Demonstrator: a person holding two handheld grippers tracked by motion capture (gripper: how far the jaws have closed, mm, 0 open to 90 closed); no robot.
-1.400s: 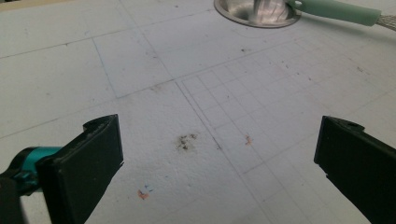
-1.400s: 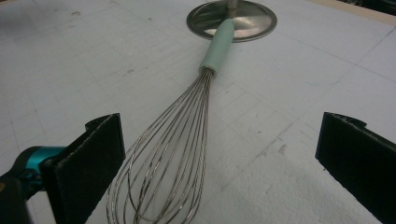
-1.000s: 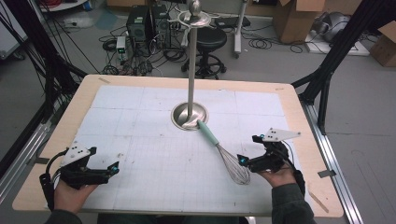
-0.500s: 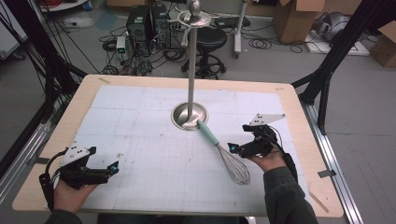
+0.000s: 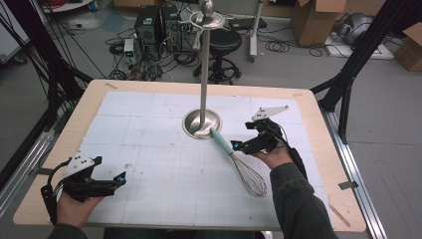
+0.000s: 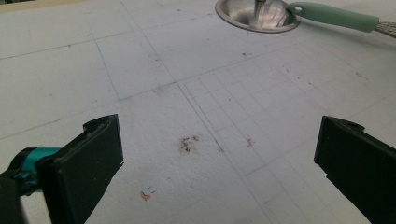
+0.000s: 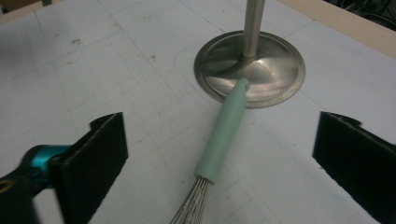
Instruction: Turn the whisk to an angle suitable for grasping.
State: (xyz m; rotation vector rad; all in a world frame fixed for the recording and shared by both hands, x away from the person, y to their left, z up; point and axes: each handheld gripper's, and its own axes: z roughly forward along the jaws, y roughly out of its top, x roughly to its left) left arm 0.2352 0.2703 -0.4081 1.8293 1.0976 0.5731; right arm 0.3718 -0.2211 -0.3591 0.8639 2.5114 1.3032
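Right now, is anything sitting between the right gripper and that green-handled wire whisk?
Nothing visible. The right gripper has its jaws wide apart, and the mint-green-handled wire whisk lies on the white mat in the gap ahead, its handle tip resting on the round steel stand base.

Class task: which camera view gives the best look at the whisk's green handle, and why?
The right gripper view: the green handle lies close and whole between the open jaws, its tip on the stand base. The high view shows the whole whisk, but small. The left gripper view catches the handle far off.

The left gripper [image 6: 219, 172] gapes wide over the white mat [image 6: 140, 84]; stand base [image 6: 257, 16] and whisk handle [image 6: 336, 16] sit at one o'clock.
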